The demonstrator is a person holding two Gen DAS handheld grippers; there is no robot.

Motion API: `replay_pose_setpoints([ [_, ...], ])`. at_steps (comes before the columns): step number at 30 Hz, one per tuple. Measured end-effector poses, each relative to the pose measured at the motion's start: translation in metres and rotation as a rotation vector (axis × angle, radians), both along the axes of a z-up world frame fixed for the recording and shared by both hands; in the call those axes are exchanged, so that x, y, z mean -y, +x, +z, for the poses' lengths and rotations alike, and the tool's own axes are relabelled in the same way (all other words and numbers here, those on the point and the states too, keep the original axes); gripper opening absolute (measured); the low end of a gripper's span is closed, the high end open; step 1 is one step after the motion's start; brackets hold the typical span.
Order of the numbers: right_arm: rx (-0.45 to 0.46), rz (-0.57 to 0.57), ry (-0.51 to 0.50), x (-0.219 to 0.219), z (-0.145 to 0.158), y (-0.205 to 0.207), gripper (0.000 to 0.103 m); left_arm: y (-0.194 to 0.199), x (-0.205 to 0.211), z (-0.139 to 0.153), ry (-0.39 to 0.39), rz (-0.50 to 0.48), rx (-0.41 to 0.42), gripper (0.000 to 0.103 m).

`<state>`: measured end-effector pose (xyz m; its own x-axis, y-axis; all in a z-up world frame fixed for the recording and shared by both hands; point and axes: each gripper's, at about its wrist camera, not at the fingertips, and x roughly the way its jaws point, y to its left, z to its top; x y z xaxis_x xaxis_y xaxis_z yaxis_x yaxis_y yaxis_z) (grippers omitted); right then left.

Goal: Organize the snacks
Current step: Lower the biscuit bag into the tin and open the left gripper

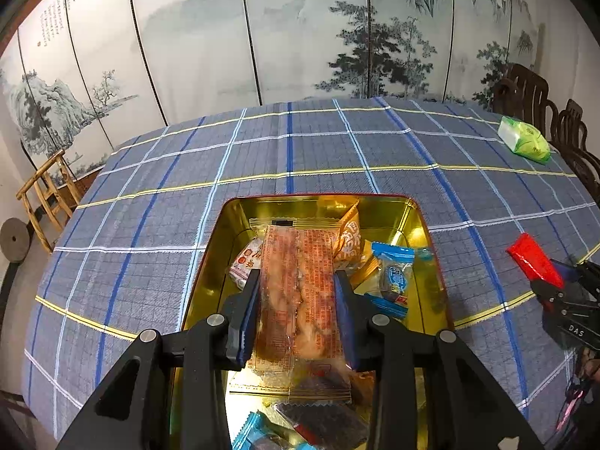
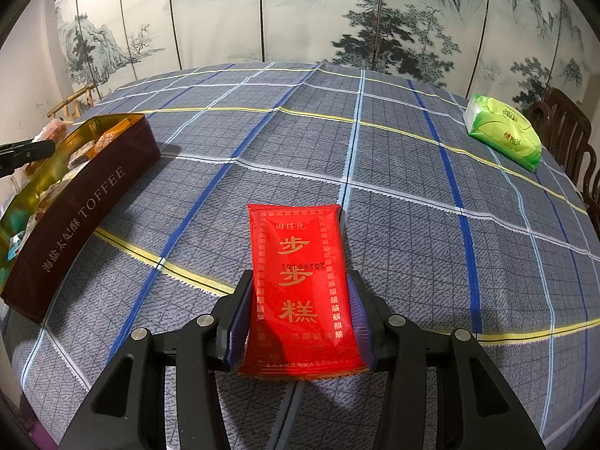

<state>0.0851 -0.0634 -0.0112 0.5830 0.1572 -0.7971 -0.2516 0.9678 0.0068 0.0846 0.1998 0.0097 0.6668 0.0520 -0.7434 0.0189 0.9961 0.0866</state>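
My left gripper (image 1: 297, 281) is shut on a clear orange-printed snack packet (image 1: 300, 288) and holds it over the open gold-lined toffee tin (image 1: 431, 262), which holds several wrapped snacks such as a blue one (image 1: 393, 277). My right gripper (image 2: 298, 281) is shut on a red snack packet (image 2: 300, 281) with gold characters, just above the tablecloth to the right of the tin (image 2: 86, 206). The right gripper with the red packet (image 1: 532, 258) also shows at the right edge of the left wrist view.
A green tissue pack (image 2: 502, 131) lies at the far right of the blue checked tablecloth (image 2: 337, 131). Dark wooden chairs (image 2: 566, 127) stand beyond it. A painted folding screen (image 2: 300, 7) stands behind the table, and a bamboo rack (image 1: 48, 195) at the left.
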Motion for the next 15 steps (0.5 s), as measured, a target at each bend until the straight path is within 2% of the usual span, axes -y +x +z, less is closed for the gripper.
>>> replay_pose_setpoints([
  [4,0.000,0.000,0.000,0.000,0.000,0.000,0.048,0.001,0.002,0.000,0.031,0.004,0.011,0.036],
  [7,0.000,0.000,-0.001,-0.001,0.000,0.000,0.048,-0.002,0.001,0.003,0.047,0.013,0.019,0.042],
  [15,-0.018,0.005,0.042,0.006,0.003,-0.005,0.047,-0.042,0.002,0.029,0.054,0.049,0.094,0.054],
])
